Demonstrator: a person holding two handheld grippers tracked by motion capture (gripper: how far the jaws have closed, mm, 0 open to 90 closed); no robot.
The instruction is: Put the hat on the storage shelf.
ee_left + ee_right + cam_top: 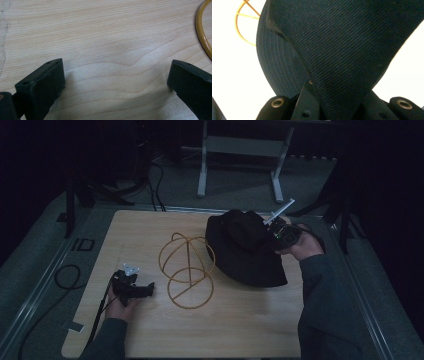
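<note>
While left tool (116,82) gapes — right tool (337,110) pinches hat (342,50).

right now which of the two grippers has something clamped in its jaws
The right gripper: its jaws are pinched shut on the black hat. The left gripper lies open on the wooden table, with bare wood between its jaws, beside the yellow wire stand.

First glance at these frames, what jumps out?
The black hat at the table's right side, with the right gripper shut on its fabric; the right gripper view shows the cloth pinched between the jaws. Next, the yellow wire stand standing bare at the middle of the wooden table, left of the hat. The left gripper rests low near the table's left edge, jaws wide apart over bare wood.
</note>
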